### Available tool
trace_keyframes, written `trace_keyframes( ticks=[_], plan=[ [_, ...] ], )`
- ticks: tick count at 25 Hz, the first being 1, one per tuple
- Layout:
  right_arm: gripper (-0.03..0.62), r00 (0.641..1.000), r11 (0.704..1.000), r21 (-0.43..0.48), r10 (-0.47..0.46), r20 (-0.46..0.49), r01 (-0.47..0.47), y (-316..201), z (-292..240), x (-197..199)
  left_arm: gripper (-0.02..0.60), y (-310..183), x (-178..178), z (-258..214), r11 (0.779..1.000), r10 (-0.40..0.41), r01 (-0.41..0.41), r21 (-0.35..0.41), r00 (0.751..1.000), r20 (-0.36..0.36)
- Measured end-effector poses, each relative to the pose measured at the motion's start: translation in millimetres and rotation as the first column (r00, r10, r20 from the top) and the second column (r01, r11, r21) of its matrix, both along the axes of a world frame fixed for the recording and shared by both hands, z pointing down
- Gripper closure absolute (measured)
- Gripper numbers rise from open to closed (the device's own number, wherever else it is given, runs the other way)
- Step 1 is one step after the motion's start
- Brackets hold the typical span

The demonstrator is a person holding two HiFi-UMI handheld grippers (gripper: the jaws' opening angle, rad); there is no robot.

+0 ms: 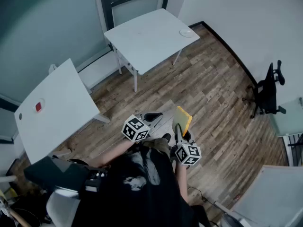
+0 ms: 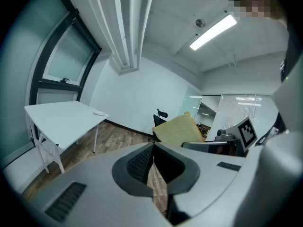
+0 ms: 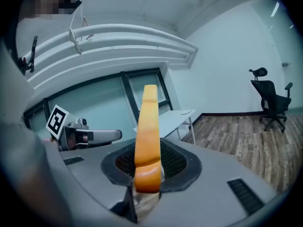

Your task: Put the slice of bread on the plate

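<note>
A yellow-brown slice of bread (image 1: 183, 117) stands on edge in my right gripper (image 1: 182, 132), which is shut on its lower end. In the right gripper view the slice (image 3: 146, 136) rises edge-on from between the black pads (image 3: 177, 165). My left gripper (image 1: 154, 117) hangs just to the left of it, shut with nothing between its jaws; the left gripper view shows the bread (image 2: 178, 129) ahead and to the right. A small white plate (image 1: 185, 32) lies near the right corner of the far white table (image 1: 147, 37), well away from both grippers.
A second white table (image 1: 52, 112) with a small red object (image 1: 39, 107) stands at the left. A black office chair (image 1: 267, 91) is by the right wall. A grey surface (image 1: 270, 193) fills the lower right corner. Wood flooring (image 1: 213, 93) lies between me and the tables.
</note>
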State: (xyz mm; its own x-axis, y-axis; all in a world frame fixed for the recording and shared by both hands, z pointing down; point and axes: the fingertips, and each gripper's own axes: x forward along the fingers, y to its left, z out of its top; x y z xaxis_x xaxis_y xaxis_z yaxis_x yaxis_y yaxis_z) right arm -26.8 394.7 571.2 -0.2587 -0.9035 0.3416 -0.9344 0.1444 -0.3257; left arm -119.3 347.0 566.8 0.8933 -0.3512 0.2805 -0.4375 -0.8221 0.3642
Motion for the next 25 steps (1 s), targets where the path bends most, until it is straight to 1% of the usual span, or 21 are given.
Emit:
trace_keyframes(
  ticks=[8,13,17,21,25],
  plan=[
    [0.491,1.0,1.0,0.002,0.006,-0.01,-0.006,-8,1,0,0.575,-9,-7,3,1.0,-0.017,0.017,-0.005,1.0,0.004],
    [0.491,0.998,0.999,0.018,0.025,0.056,-0.026,-12,-1,7,0.575,-11,-3,4,1.0,-0.017,0.017,-0.011,1.0,0.005],
    [0.491,0.998,0.999,0.016,0.027,0.058,-0.028,-13,-2,9,0.575,-14,0,4,1.0,-0.021,0.021,-0.015,1.0,-0.001],
    [0.491,0.998,1.0,-0.001,0.03,0.06,-0.03,-13,-5,18,0.574,-17,10,2,0.999,-0.018,0.017,-0.028,1.0,-0.009],
    [0.491,0.995,0.999,-0.023,0.045,0.085,-0.043,-24,0,40,0.574,-23,30,4,0.998,0.018,-0.019,-0.056,1.0,-0.014]
  ],
)
